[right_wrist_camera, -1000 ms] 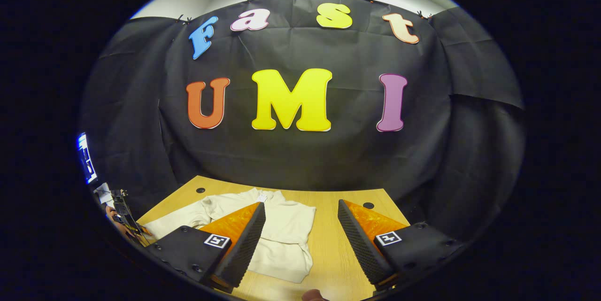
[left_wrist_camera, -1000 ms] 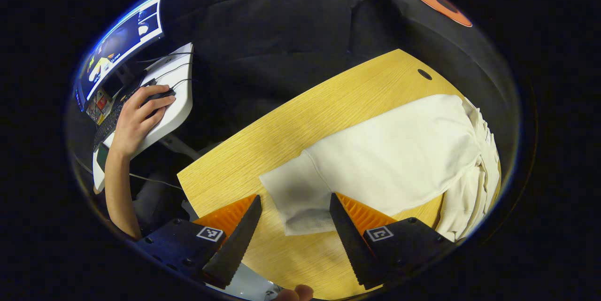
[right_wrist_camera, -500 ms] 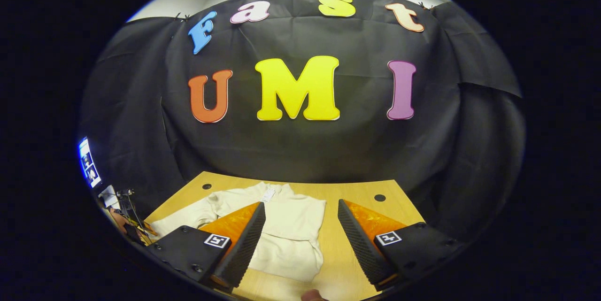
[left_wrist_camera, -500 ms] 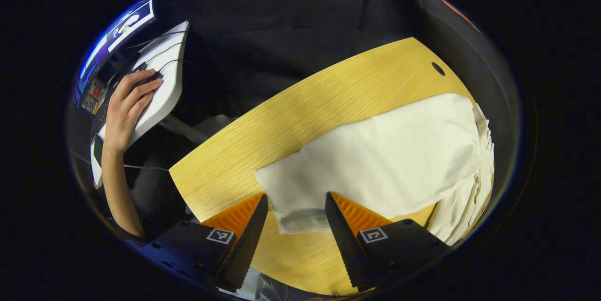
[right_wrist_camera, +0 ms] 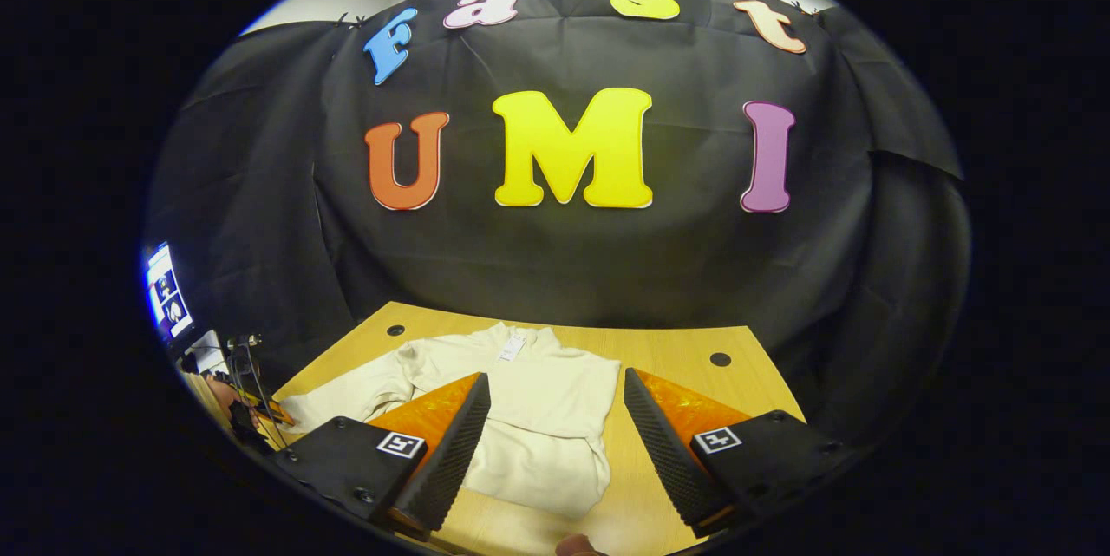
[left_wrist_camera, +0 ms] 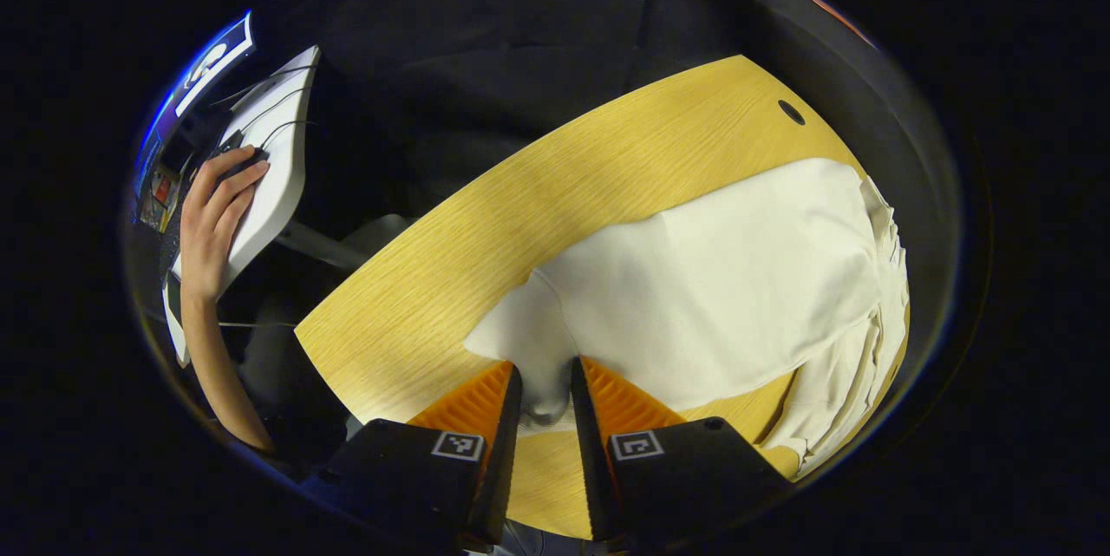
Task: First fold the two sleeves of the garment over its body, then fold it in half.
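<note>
Pinching cuff of left sleeve (left_wrist_camera: 545,365) with left gripper (left_wrist_camera: 546,404), jaws clenched on cloth. Garment (right_wrist_camera: 538,408) flat on table (right_wrist_camera: 685,348). Right gripper (right_wrist_camera: 555,443) gaping, idle. Sleeve-fold step; next: carry cuff over body.

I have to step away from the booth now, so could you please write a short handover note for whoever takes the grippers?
Left gripper: shut on the sleeve cuff, low over the table.
Right gripper: open, holding nothing, raised above the garment at the table's near edge.
Garment: cream top lying on the table, collar toward the booth wall.
Done: the right-hand sleeve appears already folded over the body; the left sleeve still lies stretched out to the side.
Left: carry the gripped sleeve over the body, then fold the garment in half.
</note>
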